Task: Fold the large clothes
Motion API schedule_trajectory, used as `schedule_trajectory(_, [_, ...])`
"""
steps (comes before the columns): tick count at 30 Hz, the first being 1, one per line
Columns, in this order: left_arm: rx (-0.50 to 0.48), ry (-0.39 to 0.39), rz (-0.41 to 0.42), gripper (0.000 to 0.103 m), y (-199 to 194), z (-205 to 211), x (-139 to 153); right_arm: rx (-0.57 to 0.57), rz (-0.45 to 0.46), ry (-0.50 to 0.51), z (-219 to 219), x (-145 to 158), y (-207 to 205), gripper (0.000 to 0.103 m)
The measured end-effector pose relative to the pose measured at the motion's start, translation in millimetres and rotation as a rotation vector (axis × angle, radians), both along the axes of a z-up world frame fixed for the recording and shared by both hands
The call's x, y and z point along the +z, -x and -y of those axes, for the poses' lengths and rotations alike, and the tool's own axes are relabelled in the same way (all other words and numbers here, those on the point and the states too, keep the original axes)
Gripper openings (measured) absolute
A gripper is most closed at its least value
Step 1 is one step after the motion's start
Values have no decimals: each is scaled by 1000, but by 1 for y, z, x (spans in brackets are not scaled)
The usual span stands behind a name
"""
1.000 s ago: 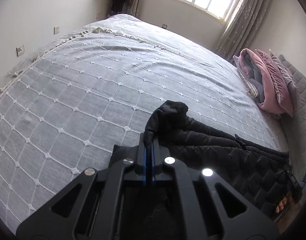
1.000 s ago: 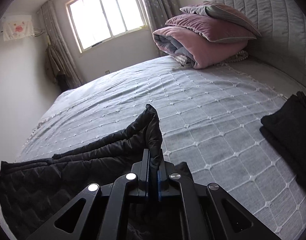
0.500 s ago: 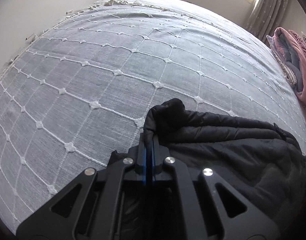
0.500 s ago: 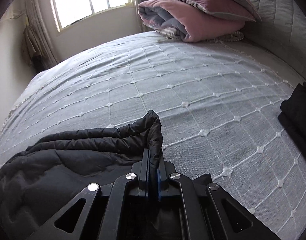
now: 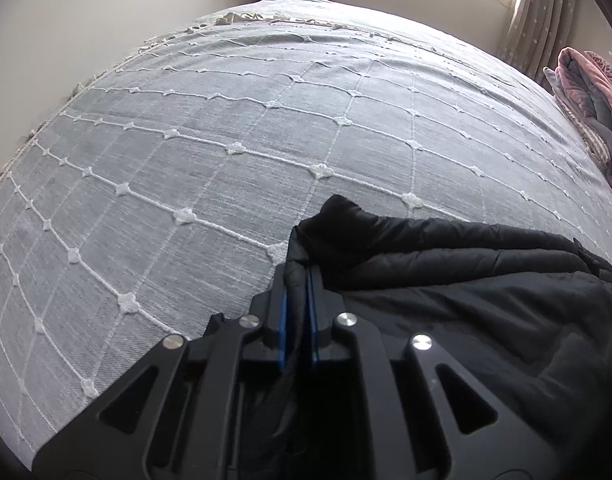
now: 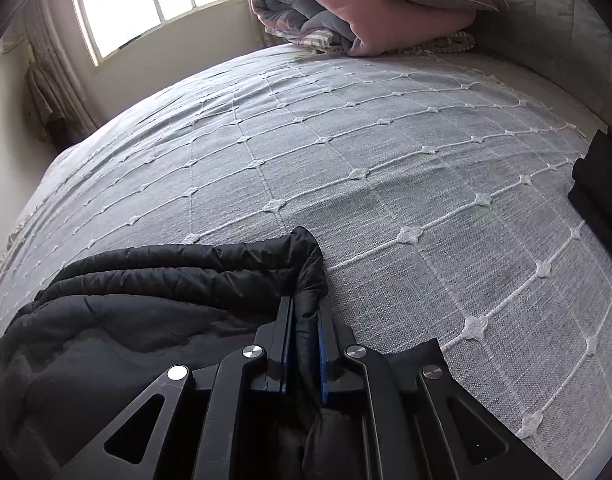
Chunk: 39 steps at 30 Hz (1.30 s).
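Holding one corner of the black quilted garment [image 5: 445, 280] in each pair of tongs, we have its folded edge down on the grey bedspread [image 5: 226, 160], which looks like the end of a fold carried across the bed. The left tongs [image 5: 297, 276] have a corner of padded fabric between the blue pads, and the jaws are opening; a narrow gap shows beside the cloth. The right tongs [image 6: 306, 308] are doing the same, jaws opening with a thick roll of the fabric between them. We judge both corners are being let go together so the edge lies straight. Compared with a second ago, both views sit much lower: the garment then hung raised above the bed, while now its bulk rests flat between our hands. A pink folded blanket [image 6: 365, 4] and another dark garment [image 6: 601, 184] lie well apart.
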<state>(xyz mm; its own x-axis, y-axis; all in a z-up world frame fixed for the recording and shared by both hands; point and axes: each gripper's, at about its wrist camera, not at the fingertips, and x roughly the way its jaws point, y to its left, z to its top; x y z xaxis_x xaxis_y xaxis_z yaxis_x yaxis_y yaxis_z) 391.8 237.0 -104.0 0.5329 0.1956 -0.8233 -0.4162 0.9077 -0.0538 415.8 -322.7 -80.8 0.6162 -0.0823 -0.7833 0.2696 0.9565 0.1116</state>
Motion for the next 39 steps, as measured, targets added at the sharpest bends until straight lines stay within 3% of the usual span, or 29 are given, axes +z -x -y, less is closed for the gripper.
schedule_trajectory(9, [7, -37, 29, 9, -2, 0, 16, -3, 9, -1, -2, 6, 0, 10])
schedule_trajectory(13, [-28, 77, 25, 12, -1, -12, 12, 3, 11, -26, 0, 8, -1, 13])
schedule_trajectory(16, [-70, 109, 114, 30, 15, -24, 41, 2, 33, -49, 5, 27, 5, 15])
schedule_trajectory(17, [-62, 101, 153, 43, 25, -30, 57, 9, 45, -57, 6, 38, 9, 18])
schedule_trajectory(18, [-51, 98, 179, 53, 36, -35, 71, 16, 51, -61, 6, 47, 13, 24])
schedule_trajectory(19, [-39, 107, 203, 54, 49, -39, 84, 28, 57, -62, 7, 60, 20, 28])
schedule_trajectory(20, [-30, 117, 217, 54, 59, -41, 93, 39, 73, -62, 8, 74, 28, 38])
schedule_trajectory(21, [-28, 137, 227, 54, 78, -41, 104, 44, 90, -60, 8, 83, 36, 59])
schedule_trajectory(23, [-55, 174, 242, 58, 115, -30, 116, 58, 142, -23, 6, 107, 65, 81])
schedule_trajectory(26, [-133, 180, 244, 66, 165, 7, 119, 85, 117, 6, 4, 119, 115, 81])
schedule_trajectory(29, [-229, 198, 205, 66, 195, 58, 115, 155, 52, -92, -4, 107, 164, 81])
schedule_trajectory(31, [-304, 221, 199, 66, 205, 92, 114, 210, 54, -105, -23, 101, 196, 80])
schedule_trajectory(34, [-429, 226, 199, 66, 208, 149, 114, 293, 113, 37, -64, 99, 242, 77])
schedule_trajectory(36, [-477, 214, 180, 66, 204, 184, 106, 343, 105, 67, -81, 96, 255, 66])
schedule_trajectory(39, [-507, 195, 125, 66, 190, 212, 77, 345, 77, 4, -81, 95, 249, 48])
